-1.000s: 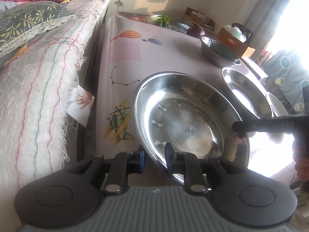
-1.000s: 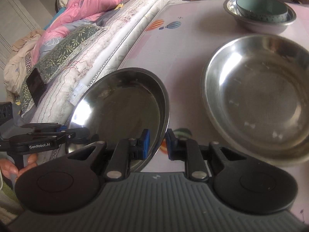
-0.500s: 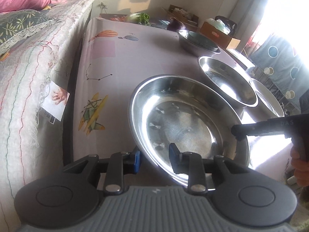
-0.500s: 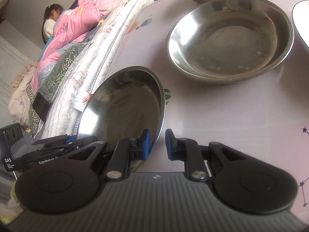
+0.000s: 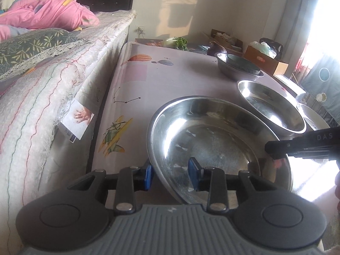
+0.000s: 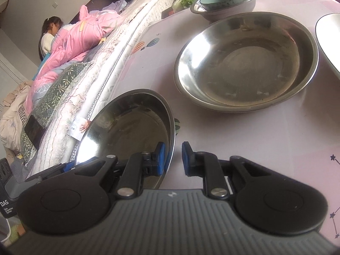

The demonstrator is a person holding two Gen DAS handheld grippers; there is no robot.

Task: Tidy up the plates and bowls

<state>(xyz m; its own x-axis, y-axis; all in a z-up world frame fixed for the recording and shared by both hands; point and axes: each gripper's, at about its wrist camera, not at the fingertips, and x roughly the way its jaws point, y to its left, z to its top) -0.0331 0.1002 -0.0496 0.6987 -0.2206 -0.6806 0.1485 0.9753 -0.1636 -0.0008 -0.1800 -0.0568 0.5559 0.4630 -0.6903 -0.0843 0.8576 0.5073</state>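
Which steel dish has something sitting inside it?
The farthest steel bowl: a teal bowl is nested inside it. The nearer steel dishes hold nothing.

1. left gripper (image 5: 170,173) jaws have just been opening; near steel plate (image 5: 216,144) rim sits between the blue pads, now loose, not pinched.
2. Left view pulled back and swung; bed (image 5: 63,74) and pink quilt (image 5: 46,14) now visible.
3. Right view rolled; second steel plate (image 6: 246,63) shifted up-frame.
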